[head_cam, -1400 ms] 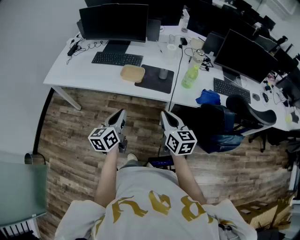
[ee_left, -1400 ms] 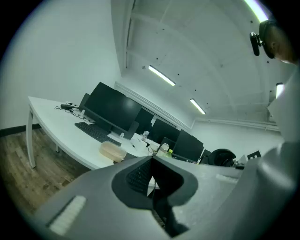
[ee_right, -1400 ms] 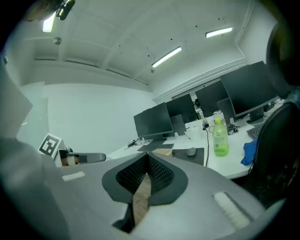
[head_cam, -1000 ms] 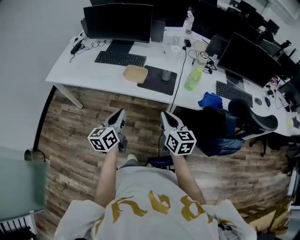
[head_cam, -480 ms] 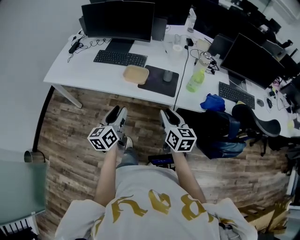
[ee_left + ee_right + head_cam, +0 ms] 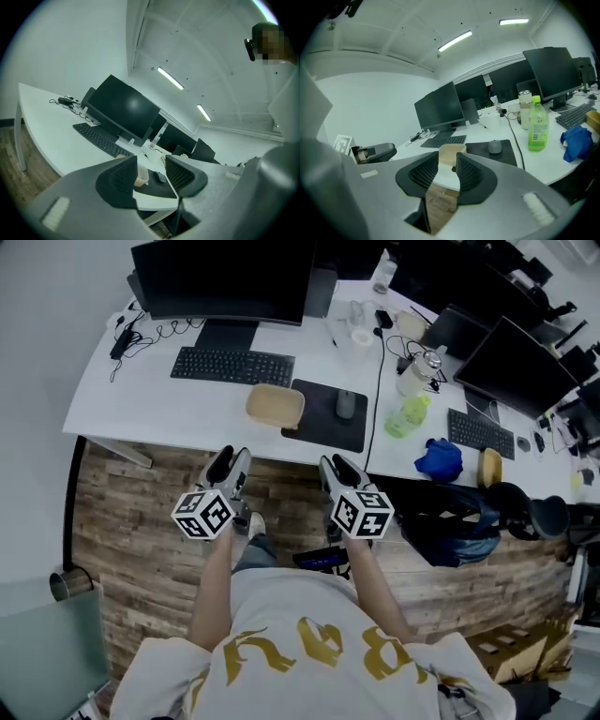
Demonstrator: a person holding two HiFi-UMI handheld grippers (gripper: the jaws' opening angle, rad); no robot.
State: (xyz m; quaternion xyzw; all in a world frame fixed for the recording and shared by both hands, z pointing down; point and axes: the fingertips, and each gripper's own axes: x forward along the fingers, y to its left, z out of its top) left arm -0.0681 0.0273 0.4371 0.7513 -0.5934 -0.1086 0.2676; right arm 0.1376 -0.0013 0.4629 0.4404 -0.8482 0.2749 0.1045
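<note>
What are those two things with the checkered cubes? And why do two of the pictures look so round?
Those are two grippers, hand tools with two jaws each, held by a person. The left gripper and the right gripper are held out toward a white desk. Both are open and hold nothing. The big picture comes from a camera on the person's head, looking down. The two round pictures come from a small camera on each gripper, looking out between its jaws. On the desk are a tan box, a mouse on a black mat, a keyboard and a green bottle.
</note>
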